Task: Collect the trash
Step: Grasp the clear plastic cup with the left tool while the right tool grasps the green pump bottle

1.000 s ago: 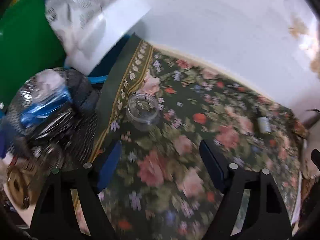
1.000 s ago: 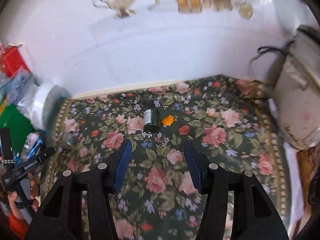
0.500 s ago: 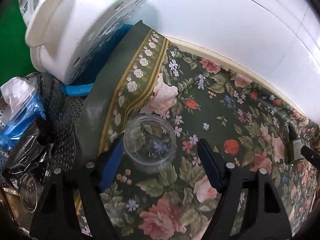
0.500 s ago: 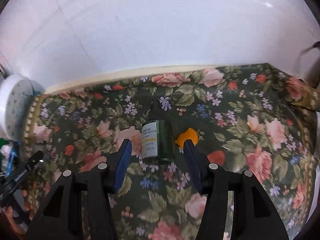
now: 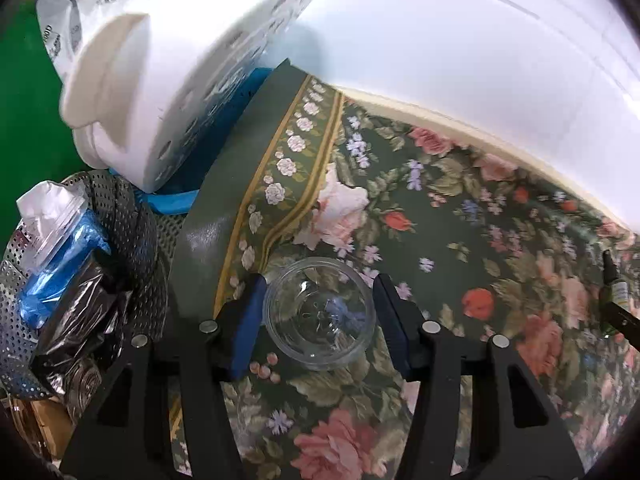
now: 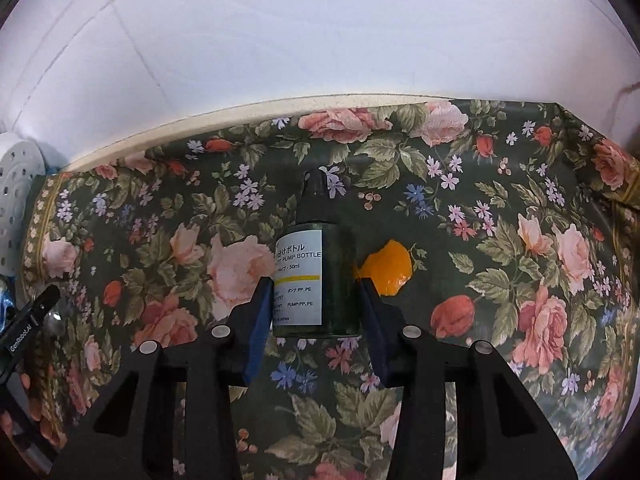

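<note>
Left gripper (image 5: 318, 312) stands spread around the clear cup (image 5: 320, 314) on the floral cloth (image 5: 460, 240) — pads beside it, contact uncertain. Right gripper (image 6: 314, 308) likewise brackets the dark pump bottle (image 6: 316, 276) — upright, orange scrap (image 6: 386, 268) just beside it.

Both wrist views look down closely past their fingers (image 5: 244, 320) onto the shared dark green floral-patterned cloth-covered surface (image 5: 460, 248) (image 6: 500, 208), facing the white wall (image 6: 320, 40).
</note>
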`<move>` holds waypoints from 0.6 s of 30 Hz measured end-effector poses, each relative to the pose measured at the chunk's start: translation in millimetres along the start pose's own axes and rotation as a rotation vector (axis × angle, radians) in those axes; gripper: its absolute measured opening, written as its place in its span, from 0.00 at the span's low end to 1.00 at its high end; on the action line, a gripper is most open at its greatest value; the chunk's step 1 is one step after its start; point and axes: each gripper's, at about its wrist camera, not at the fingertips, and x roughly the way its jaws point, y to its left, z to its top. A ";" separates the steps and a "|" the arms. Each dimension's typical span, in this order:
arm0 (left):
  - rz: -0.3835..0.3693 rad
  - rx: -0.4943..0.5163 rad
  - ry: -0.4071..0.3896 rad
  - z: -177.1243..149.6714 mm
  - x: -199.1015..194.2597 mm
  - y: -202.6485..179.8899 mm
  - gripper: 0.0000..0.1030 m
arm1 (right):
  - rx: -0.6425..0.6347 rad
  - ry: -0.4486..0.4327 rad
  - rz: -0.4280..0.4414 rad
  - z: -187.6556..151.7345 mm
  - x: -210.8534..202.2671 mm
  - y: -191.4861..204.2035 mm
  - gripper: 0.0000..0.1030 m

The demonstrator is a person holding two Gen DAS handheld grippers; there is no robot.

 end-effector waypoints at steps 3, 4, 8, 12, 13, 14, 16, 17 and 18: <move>-0.024 0.012 -0.012 -4.1 -17.8 -1.5 0.52 | -0.005 -0.017 0.018 -4.9 -14.1 2.0 0.38; -0.035 0.014 -0.016 -5.6 -24.1 -2.1 0.52 | -0.008 -0.022 0.022 -7.7 -19.5 3.6 0.38; -0.086 0.028 -0.035 -13.8 -56.6 -4.6 0.52 | -0.017 -0.044 0.047 -16.4 -48.0 2.5 0.38; -0.170 0.031 -0.044 -23.4 -93.0 -7.2 0.52 | -0.033 -0.083 0.060 -26.0 -82.6 -0.2 0.38; -0.188 0.035 -0.049 -27.0 -105.0 -9.8 0.52 | -0.037 -0.096 0.070 -30.7 -95.7 -2.6 0.38; -0.196 0.038 -0.057 -29.7 -113.3 -11.0 0.52 | -0.042 -0.109 0.078 -35.0 -104.9 -2.1 0.38; -0.212 0.052 -0.087 -39.1 -140.1 -16.5 0.52 | -0.054 -0.136 0.093 -43.2 -123.4 -5.0 0.38; -0.217 0.059 -0.104 -44.9 -154.1 -19.8 0.52 | -0.060 -0.149 0.103 -49.0 -134.2 -6.1 0.38; -0.220 0.063 -0.114 -48.5 -164.5 -22.3 0.52 | -0.067 -0.161 0.111 -53.2 -141.9 -7.0 0.38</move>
